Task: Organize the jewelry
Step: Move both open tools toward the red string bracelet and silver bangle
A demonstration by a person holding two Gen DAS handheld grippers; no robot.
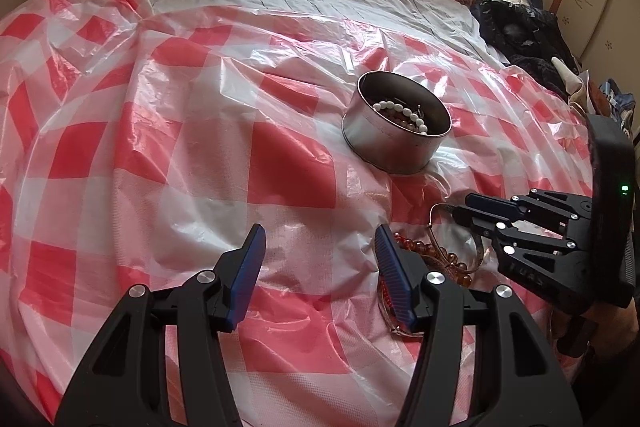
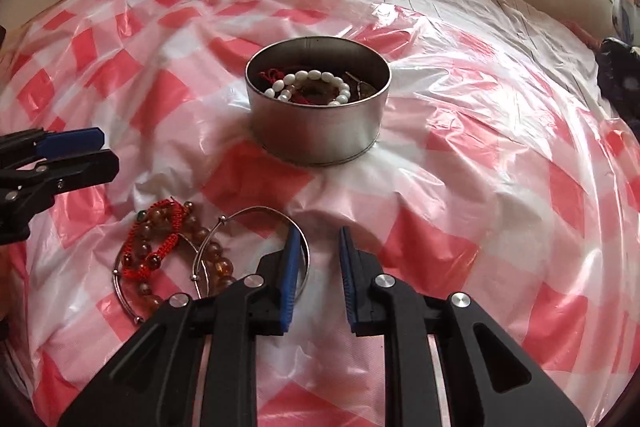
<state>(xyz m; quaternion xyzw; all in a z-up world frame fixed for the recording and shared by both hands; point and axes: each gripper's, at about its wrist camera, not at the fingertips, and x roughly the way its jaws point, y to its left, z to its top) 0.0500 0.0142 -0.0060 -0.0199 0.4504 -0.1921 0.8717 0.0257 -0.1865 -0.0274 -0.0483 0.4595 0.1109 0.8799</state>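
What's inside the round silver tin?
In the tin lie a white bead bracelet, some red cord and a dark, unclear piece. Whatever sits beneath them or behind the near wall is hidden.

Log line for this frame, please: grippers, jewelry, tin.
left gripper: open, empty | right gripper: open, empty, beside silver bangle | amber beads, red cord bracelet: loose on sheet | tin: holds white bead bracelet

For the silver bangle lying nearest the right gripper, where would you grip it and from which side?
Grip the silver bangle on its thin far arc, which lies bare on the checkered plastic sheet. Its left side overlaps the amber bead bracelet and its near side sits under the right gripper. Since the bangle lies flat, come from above with one finger inside the hoop and one outside.
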